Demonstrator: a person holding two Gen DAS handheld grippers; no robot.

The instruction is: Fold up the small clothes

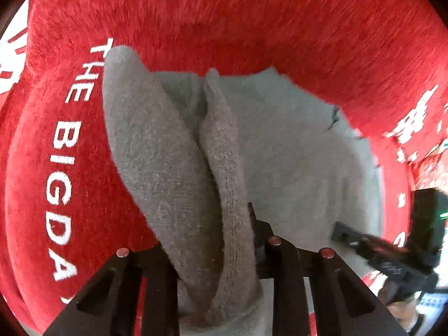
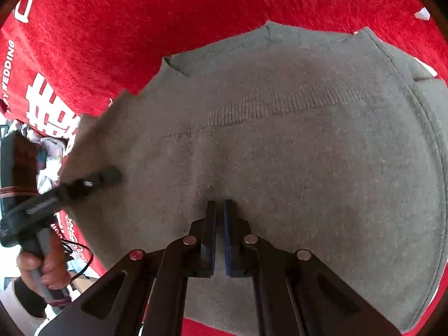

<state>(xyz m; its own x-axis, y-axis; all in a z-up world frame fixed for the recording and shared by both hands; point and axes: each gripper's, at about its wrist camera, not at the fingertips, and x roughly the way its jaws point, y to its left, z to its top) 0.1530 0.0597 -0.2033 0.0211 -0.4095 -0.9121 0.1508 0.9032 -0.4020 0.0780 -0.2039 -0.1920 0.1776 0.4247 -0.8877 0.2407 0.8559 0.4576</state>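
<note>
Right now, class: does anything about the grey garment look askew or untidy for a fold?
Yes. In the left wrist view the grey garment is bunched into raised ridges in the left gripper rather than lying flat on the red cloth. Nothing looks torn or spilled.

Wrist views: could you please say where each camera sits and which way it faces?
Left wrist: on the left gripper, looking down its fingers at a lifted fold of the grey sweater; right gripper at right.
Right wrist: on the right gripper, looking down at the flat sweater; left gripper and hand at left.
Shared: sweater, red cloth.
</note>
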